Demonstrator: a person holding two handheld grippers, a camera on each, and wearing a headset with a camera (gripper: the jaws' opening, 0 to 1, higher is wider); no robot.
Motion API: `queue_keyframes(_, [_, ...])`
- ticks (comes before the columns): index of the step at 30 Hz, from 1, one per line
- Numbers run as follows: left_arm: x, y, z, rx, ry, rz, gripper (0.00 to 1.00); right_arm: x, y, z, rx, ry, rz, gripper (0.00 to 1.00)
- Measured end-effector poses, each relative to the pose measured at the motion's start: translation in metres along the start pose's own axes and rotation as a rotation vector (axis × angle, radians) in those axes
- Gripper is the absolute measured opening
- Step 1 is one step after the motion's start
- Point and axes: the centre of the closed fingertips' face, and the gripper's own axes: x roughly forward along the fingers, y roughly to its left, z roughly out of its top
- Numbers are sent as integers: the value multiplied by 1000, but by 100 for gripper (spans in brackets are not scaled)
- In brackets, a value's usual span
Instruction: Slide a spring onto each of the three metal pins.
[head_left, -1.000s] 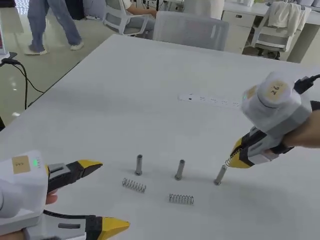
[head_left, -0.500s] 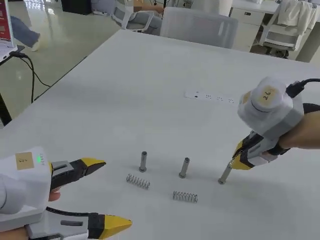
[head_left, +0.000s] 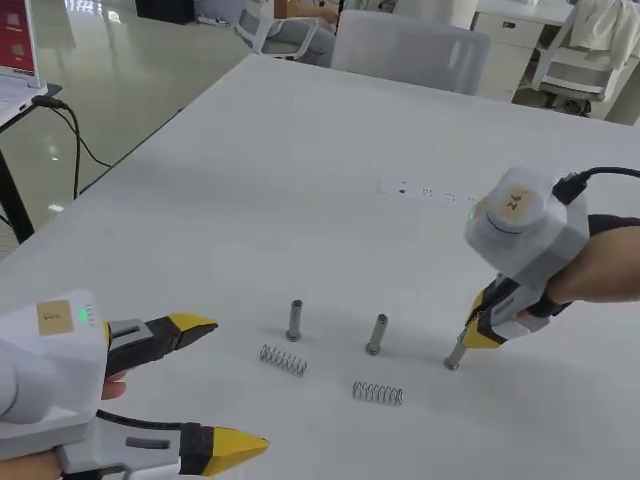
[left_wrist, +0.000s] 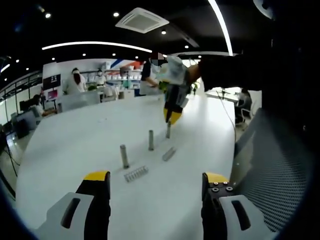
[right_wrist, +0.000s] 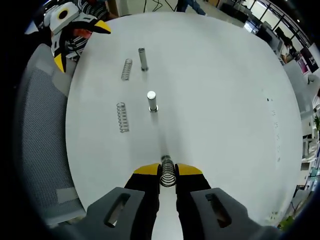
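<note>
With my right tool (head_left: 484, 327) clamped on the spring (right_wrist: 168, 174), I'd align its coil squarely with the pin (head_left: 455, 356), then ease it straight down.

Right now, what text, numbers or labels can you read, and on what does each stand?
"24", tilted and only just legible: on the round sticker atop the right gripper.
Too small to read: the print on the tan label on the left gripper.
Blurred: the white text on the red sign at far left.
Too small to read: the marks on the power strip.
</note>
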Motion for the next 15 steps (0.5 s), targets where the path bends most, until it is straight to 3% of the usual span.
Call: queue_keyframes(15, [1,-1,0,-3,2,1,70,27,4,-13,-1,53,4,9])
